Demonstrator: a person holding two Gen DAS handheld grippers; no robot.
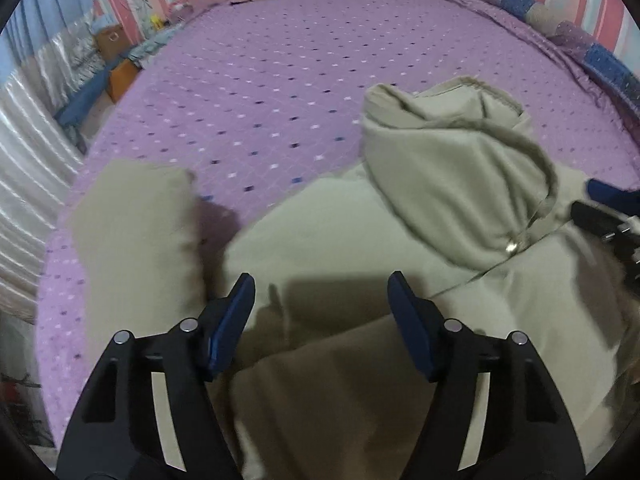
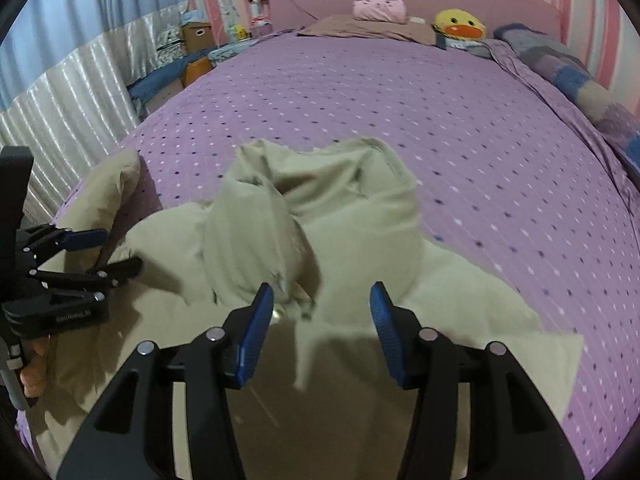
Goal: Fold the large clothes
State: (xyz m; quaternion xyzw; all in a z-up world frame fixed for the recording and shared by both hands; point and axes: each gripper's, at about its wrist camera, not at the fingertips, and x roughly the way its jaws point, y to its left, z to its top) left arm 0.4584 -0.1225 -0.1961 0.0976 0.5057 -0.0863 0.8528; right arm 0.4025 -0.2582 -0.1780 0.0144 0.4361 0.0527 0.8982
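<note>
A bed [image 1: 280,80] with a purple dotted cover fills most of both views. On its near part lies a large beige hoodie [image 1: 360,240], spread from about 9 o'clock through the centre to 3 o'clock in the left wrist view. Its hood [image 1: 452,168] is bunched up and rumpled at about 2 o'clock there, and near the centre in the right wrist view, with a drawstring and metal eyelet showing. One sleeve [image 1: 136,232] lies at 9 o'clock in the left view, a strip of purple cover between it and the body.

The left tool [image 1: 320,316] hovers over the hoodie's body at 6 o'clock, its blue pads spread wide with nothing gripped. The right tool [image 2: 322,320] sits just below the hood, pads parted and clear of the cloth.

At 12 o'clock, by the headboard, are a brown pillow [image 2: 372,28], a pink folded cloth [image 2: 380,10] and a yellow duck plush [image 2: 460,24].
</note>
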